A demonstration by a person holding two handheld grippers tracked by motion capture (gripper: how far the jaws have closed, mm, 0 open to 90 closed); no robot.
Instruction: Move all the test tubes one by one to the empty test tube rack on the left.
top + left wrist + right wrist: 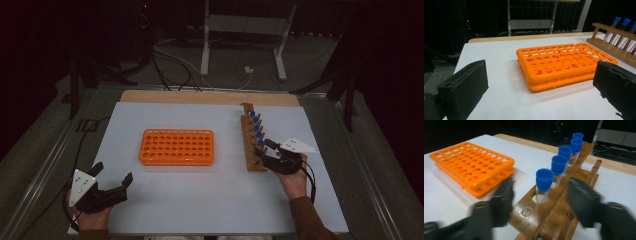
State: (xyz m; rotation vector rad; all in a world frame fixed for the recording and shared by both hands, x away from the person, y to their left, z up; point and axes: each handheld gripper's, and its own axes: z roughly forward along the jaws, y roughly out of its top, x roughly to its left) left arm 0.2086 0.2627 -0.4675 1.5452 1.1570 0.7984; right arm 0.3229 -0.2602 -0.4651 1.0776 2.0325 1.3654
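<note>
Right hand-held gripper (540, 202) astride wooden rack (549, 207)

The work surface is a white table top (200, 200) with a bare wooden strip (200, 96) along its far edge, set inside a grey metal frame (45, 170). Beyond it the floor (310, 60) is grey and dimly lit. A light metal stand (245, 30) on two legs sits on that floor, with black and white cables (172, 65) trailing before it. The far wall is dark, curtain-like. A small red indicator light (468, 21) glows in the dark.
</note>
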